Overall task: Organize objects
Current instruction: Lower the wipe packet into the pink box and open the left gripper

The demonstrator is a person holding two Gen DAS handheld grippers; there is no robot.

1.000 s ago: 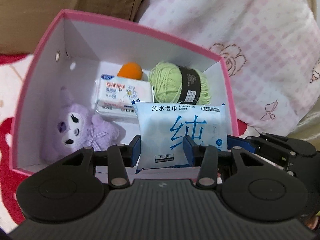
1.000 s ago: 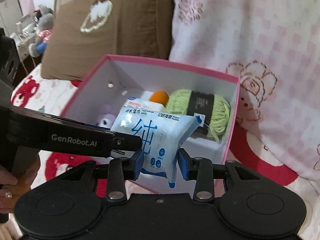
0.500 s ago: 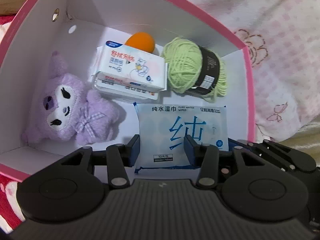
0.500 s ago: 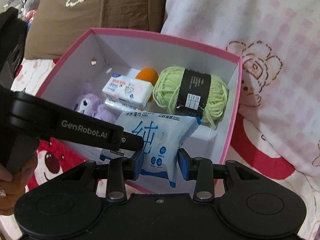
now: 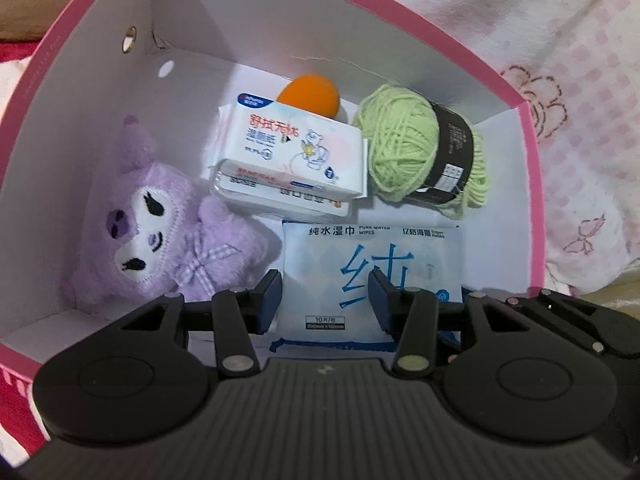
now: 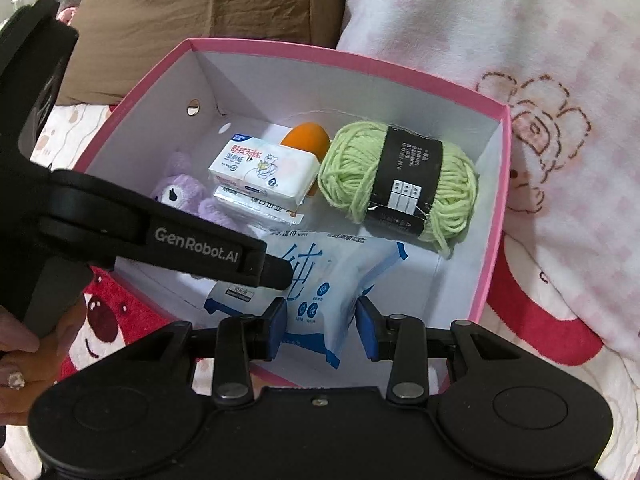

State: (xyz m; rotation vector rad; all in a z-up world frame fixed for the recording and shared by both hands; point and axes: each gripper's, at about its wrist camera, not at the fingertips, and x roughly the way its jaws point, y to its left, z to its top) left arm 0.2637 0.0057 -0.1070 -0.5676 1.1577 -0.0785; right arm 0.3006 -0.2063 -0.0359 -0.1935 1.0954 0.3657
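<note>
A blue-and-white wipes pack [image 5: 328,256] hangs low inside the pink box [image 5: 532,160], in front of the other contents. My left gripper [image 5: 326,300] is shut on its left part: one pad sits at the pack's edge, the other finger lies across the printed face. In the right wrist view my right gripper [image 6: 322,328] is shut on the crumpled right end of the pack [image 6: 340,276]. The left gripper [image 6: 276,272] reaches in from the left onto the same pack. Whether the pack touches the box floor is unclear.
In the box [image 6: 496,200] lie a purple plush [image 5: 160,232], two stacked tissue packs [image 5: 292,148], an orange ball [image 5: 310,92] and green yarn [image 5: 404,144]. A brown pillow [image 6: 200,20] and pink checked blanket [image 6: 520,40] lie behind. A hand [image 6: 24,352] holds the left gripper.
Both grippers have come down with the wipes pack, from above the box's front rim into its inside. The plush and the box floor now show more fully.
</note>
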